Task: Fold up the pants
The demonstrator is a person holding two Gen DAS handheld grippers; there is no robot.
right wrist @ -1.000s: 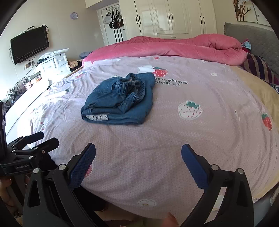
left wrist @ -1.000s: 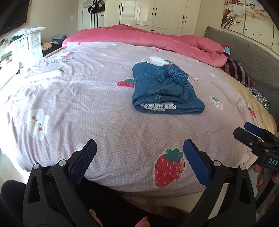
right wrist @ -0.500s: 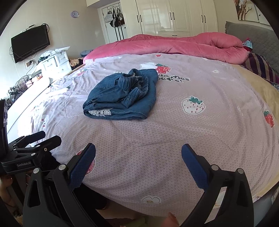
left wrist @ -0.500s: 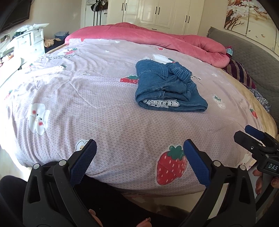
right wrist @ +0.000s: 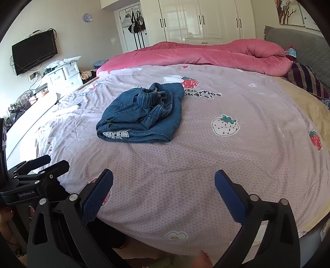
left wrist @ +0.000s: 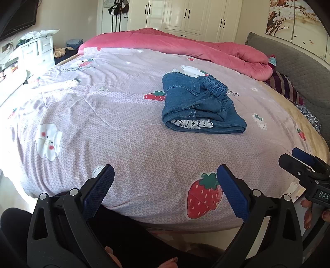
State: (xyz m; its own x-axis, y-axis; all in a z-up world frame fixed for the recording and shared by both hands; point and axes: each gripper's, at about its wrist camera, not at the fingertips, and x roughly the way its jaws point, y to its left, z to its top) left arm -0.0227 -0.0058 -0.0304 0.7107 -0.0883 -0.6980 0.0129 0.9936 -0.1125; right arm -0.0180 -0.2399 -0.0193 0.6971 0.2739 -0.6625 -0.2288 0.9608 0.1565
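Jaws, left gripper (left wrist: 165, 181): spread wide, holding nothing, above the near edge of the bed
Jaws, right gripper (right wrist: 164, 184): spread wide, holding nothing, beside the left
Pants (left wrist: 198, 105): blue denim, folded into a bundle, mid-bed, well apart from both grippers
Bed (left wrist: 127, 148): lilac strawberry-print sheet
Quilt (left wrist: 185, 45): pink, heaped along the far side

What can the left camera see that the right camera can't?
Only the left wrist view shows the big red strawberry print near the bed's edge and the tree painting. Only the right wrist view shows the wall clock and the whole TV. Both show the folded jeans, the pink quilt, the wardrobe and both open grippers.
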